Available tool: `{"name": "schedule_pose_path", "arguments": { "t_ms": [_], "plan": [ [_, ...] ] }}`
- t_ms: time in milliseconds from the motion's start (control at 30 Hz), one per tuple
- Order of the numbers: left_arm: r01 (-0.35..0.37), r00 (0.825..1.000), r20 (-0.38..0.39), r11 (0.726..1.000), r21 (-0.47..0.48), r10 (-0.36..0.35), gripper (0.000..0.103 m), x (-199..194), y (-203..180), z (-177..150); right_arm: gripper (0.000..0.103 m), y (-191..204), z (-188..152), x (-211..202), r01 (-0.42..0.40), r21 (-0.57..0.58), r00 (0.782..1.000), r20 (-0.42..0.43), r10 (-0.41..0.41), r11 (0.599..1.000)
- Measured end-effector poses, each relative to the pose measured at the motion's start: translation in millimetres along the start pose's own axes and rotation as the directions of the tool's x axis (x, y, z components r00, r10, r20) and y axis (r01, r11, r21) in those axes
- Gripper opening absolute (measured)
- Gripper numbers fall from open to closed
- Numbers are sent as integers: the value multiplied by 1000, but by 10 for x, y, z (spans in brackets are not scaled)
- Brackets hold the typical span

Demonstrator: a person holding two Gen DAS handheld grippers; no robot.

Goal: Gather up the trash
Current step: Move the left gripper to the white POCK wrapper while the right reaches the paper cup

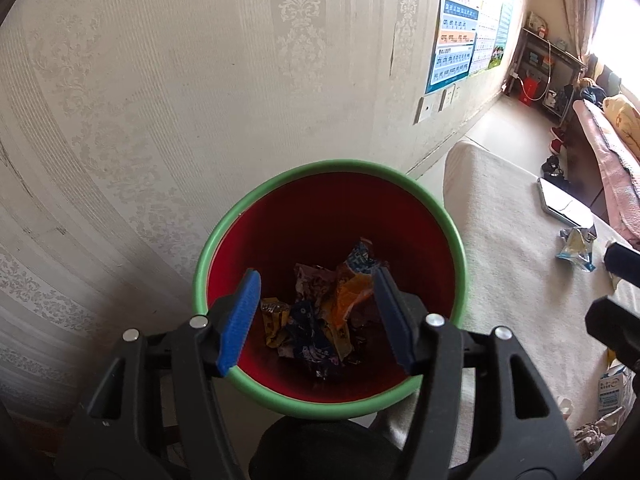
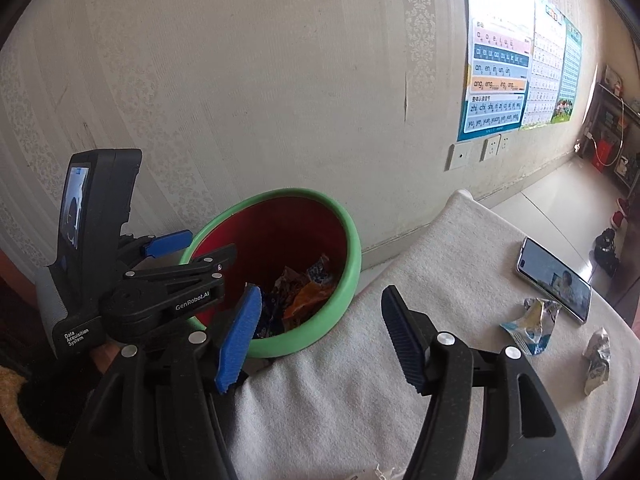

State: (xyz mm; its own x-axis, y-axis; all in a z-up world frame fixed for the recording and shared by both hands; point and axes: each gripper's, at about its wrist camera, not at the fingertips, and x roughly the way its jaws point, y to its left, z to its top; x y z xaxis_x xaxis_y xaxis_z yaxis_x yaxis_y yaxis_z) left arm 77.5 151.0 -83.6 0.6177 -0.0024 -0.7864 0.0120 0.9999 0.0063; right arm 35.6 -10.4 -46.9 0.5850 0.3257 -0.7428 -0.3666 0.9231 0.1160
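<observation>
Both claws stand wide and empty: left claw [image 1: 316, 314] over the bin [image 1: 256, 200] of wrappers [image 1: 320, 316], right claw [image 2: 320, 332] above the cloth-covered surface [image 2: 460, 264]; two wrappers [image 2: 532, 324] lie near its right edge beside a phone [image 2: 554, 278].

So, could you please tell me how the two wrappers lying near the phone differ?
The blue-and-yellow wrapper lies touching the phone; the silvery wrapper lies apart from it, nearer the cloth's edge. The first looks larger and splayed open, the second narrower and more scrunched. Both are crumpled, uncollected, on the white cloth.
</observation>
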Motion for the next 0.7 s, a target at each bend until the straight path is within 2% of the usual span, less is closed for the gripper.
{"name": "schedule_pose_path", "arguments": {
  "t_ms": [200,300,400,567,633,700],
  "plan": [
    [92,996,-29,994,64,-90,56,-120,-375,-119,66,-315,-190,-290,54,30,999,2,-54,998],
    [184,980,-95,976,118,-174,59,-179,-681,-276,67,-611,-316,-415,114,73,994,-7,-113,991],
    [286,950,-188,936,205,-249,62,-242,-1075,-522,67,-990,-469,-503,183,132,983,-30,-180,974],
    [425,886,-343,840,338,-311,65,-337,-1625,-1001,67,-1633,-694,-571,276,277,961,-81,-264,920],
    [451,872,-379,808,379,-309,65,-349,-1767,-1156,67,-1846,-750,-618,299,331,954,-90,-285,895],
    [460,866,-400,791,403,-300,65,-328,-1872,-1245,67,-2006,-794,-663,312,372,950,-97,-298,874]
  ]
}}
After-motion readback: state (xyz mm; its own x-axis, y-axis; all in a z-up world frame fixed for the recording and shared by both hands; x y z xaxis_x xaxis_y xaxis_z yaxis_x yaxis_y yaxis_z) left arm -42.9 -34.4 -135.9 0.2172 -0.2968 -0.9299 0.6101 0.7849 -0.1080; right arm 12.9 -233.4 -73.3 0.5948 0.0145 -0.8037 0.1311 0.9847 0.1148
